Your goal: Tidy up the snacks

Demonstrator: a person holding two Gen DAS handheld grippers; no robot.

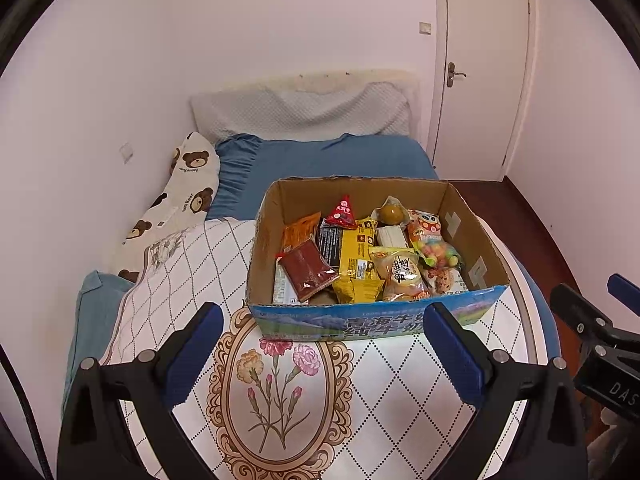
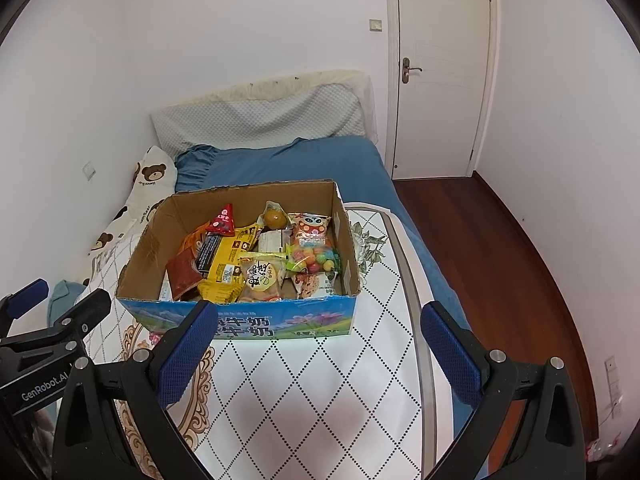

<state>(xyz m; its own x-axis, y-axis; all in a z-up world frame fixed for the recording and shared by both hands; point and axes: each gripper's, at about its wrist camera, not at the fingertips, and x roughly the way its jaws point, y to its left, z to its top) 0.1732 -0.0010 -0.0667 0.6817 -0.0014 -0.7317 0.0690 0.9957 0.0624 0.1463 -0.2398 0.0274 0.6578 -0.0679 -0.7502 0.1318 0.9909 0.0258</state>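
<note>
Box: brown cardboard with a blue printed front, in the middle of the left wrist view; left of middle in the right wrist view. Open at the top, sitting on the table.
Snacks: all inside the box, piled close together and touching.
Red triangle pack: at the back of the pile, tip pointing up.
Dark red flat pack: at the left front of the pile, tilted.
Yellow packs: in the middle of the pile, next to the dark red pack.
Round brown snack in clear wrap: at the back, right of the red triangle pack.
Bag of bright candy balls: on the right side of the pile.
Round bun pack with black writing: at the front, left of the candy bag.
Table: white top with a diamond pattern and a flower picture in a gold oval frame, filling the lower part of both views.
Left gripper: bottom of the left wrist view, blue pads wide apart, holding nothing, just in front of the box.
Right gripper: bottom of the right wrist view, blue pads wide apart, holding nothing, near the box front.
Bed: blue sheet, behind the box.
Bear pillow: white with brown bears, at the left by the wall.
Door: white, shut, upper right.
Floor: dark red wood, on the right.
</note>
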